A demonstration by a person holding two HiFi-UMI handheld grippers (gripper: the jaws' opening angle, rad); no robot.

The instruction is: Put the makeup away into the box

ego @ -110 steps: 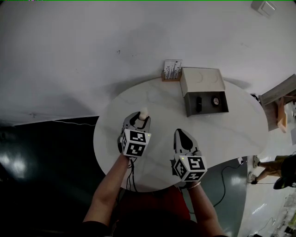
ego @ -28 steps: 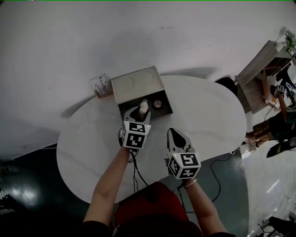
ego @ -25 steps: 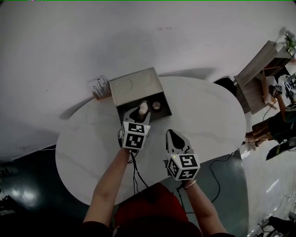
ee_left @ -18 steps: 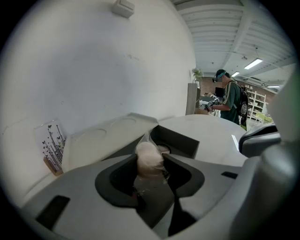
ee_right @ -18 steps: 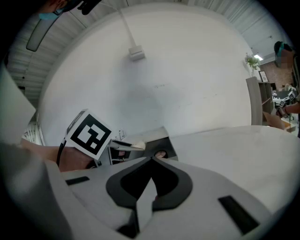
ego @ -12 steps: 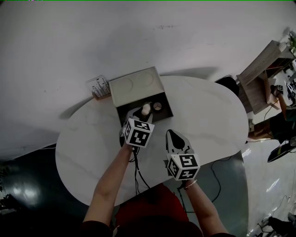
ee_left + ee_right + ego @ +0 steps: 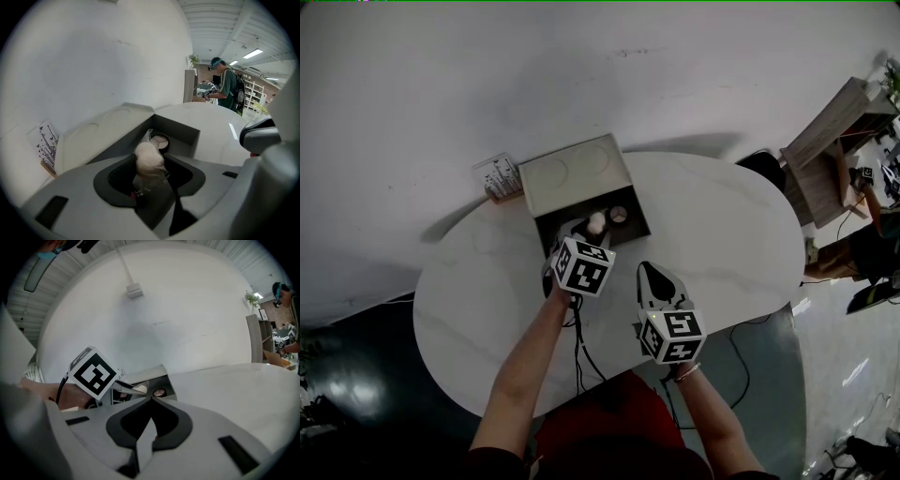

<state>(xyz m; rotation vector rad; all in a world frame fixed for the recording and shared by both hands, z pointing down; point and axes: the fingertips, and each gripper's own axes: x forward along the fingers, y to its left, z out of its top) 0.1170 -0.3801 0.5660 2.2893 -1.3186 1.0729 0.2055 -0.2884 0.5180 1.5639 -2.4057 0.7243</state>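
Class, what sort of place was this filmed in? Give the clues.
Probably an indoor lab or workshop: a white oval marble-look table beside a plain white wall, long ceiling strip lights, and a person in a green top working by stocked shelves.

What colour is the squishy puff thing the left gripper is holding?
The puff is creamy off-white, in clear wrapping; the left gripper view shows it best.
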